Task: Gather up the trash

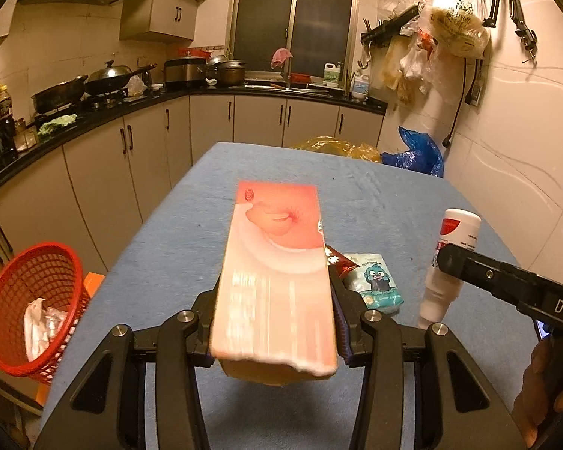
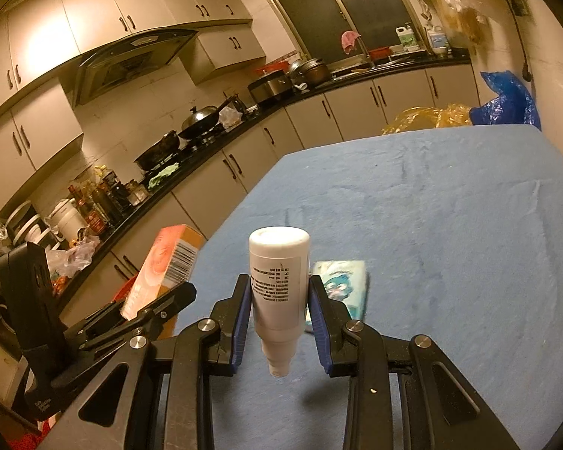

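Observation:
My left gripper [image 1: 276,322] is shut on a long pink carton [image 1: 276,277] and holds it above the blue table [image 1: 191,232]. The carton also shows in the right wrist view [image 2: 161,266]. My right gripper [image 2: 279,300] is shut on a white plastic bottle [image 2: 279,281], lifted off the table; it also shows in the left wrist view [image 1: 448,266]. A teal cartoon snack packet [image 1: 379,281] and a dark red wrapper [image 1: 337,260] lie on the table between the grippers. The packet shows behind the bottle in the right wrist view [image 2: 343,281]. A red mesh basket [image 1: 33,307] holding white crumpled trash stands left of the table.
Kitchen counter [image 1: 94,120] with pans and bottles runs along the left and back. Yellow bag [image 1: 337,148] and blue bag [image 1: 418,152] sit beyond the table's far edge. Bags hang on the right wall [image 1: 454,26]. An orange stool [image 1: 94,281] is beside the basket.

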{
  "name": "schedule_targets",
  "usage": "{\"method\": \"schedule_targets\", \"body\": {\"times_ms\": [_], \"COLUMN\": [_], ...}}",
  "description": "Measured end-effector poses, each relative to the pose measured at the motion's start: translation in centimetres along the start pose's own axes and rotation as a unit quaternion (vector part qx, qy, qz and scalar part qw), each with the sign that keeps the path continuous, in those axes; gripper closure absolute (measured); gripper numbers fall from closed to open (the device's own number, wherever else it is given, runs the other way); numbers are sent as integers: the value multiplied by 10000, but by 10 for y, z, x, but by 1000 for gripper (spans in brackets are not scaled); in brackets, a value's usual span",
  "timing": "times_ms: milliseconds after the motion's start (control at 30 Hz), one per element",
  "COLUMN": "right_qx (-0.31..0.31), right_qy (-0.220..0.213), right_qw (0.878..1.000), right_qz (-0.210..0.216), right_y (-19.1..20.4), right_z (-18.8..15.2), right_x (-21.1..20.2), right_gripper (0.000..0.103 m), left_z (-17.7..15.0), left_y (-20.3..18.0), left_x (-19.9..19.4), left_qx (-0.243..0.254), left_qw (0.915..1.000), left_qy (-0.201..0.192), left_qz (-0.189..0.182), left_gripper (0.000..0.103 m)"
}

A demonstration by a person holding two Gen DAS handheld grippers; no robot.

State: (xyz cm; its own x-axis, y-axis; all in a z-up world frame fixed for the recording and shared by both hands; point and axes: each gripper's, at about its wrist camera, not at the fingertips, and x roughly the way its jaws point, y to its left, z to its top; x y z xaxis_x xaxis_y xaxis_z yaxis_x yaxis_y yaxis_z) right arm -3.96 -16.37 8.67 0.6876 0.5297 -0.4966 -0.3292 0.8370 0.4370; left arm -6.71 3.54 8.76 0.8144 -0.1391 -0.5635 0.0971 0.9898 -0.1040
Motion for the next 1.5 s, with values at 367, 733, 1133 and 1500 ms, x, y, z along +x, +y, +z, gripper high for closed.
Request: {"method": "schedule_targets", "body": {"times_ms": [367,733,1133,1500], "right_qx": [-72,24,248,368], "right_qy": [34,-67,-104,-68], "right_qw": [10000,10000,9996,9990], "right_qz": [55,51,101,238], "right_y": [16,12,-5,-15], "right_z": [-9,-9,-14,-17], "right_x": [-8,-17,-22,-15], "right_gripper": [70,70,70,70], "left_z": [-7,-18,3,-12], "left_y": [17,9,12,-14], "left_x": [-22,-5,82,97], "left_qx": [-76,349,773,1274], "left_qw": [9999,9977,9749,9701], "left_qy": [-15,582,1826,1959], "left_qz": [81,-33,-1015,-661], "left_gripper": [58,26,22,22]}}
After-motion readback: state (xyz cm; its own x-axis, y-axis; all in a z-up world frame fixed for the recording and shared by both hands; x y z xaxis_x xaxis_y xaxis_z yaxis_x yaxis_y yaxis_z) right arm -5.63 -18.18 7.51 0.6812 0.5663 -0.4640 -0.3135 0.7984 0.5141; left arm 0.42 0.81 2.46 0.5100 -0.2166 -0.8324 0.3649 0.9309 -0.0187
